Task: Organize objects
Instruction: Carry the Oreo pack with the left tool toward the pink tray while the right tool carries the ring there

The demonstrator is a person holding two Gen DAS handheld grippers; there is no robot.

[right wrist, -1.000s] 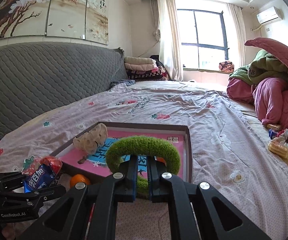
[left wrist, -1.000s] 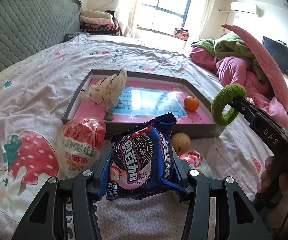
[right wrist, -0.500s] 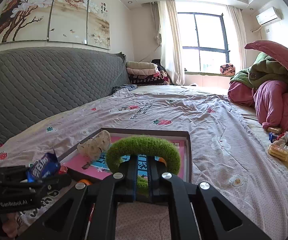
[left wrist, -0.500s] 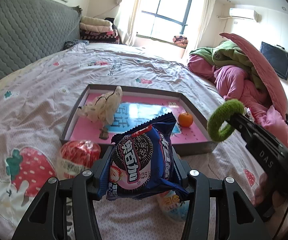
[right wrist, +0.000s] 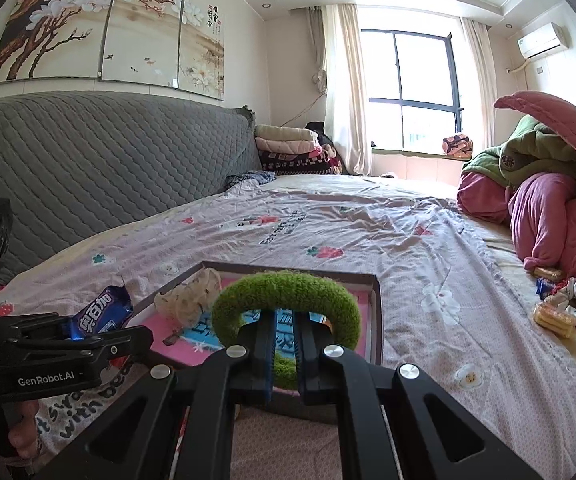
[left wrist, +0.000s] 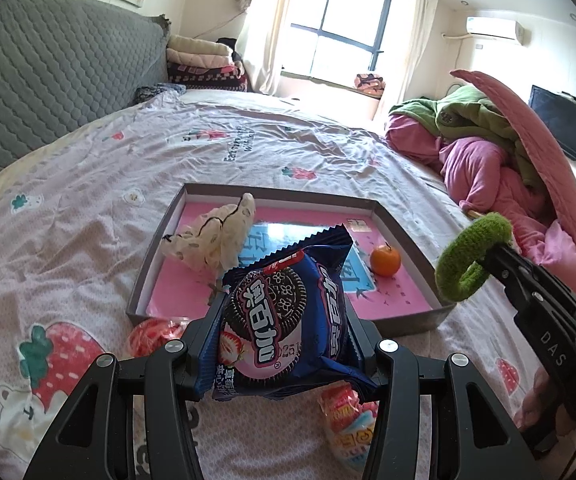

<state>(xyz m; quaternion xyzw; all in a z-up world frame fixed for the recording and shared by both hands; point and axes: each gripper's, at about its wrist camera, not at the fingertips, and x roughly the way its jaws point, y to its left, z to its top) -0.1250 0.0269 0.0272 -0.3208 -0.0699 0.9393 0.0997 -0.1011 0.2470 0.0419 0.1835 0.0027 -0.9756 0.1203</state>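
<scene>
While both hands carry their loads above the bed (left wrist: 88, 184), we read the step in hand as bringing each item over the tray (left wrist: 408, 322) and letting go inside its walls. To do this well, we judge that the left claw (left wrist: 284, 344), clamped on the blue cookie packet (left wrist: 284, 320), should clear the tray's near wall, lower over bare pink floor, and only then part its jaws. The tray lies just ahead of and below this claw. Within it, a crumpled cloth (left wrist: 216, 240) sits ahead to the left and a small orange (left wrist: 385, 261) ahead to the right, so the free patch lies between them. Two red snack packs (left wrist: 150, 332) rest on the bed beneath the claw, outside the tray. The right claw (right wrist: 286, 344), jaws pinched shut on a green fuzzy ring (right wrist: 286, 296), hangs over the tray's near right corner.
</scene>
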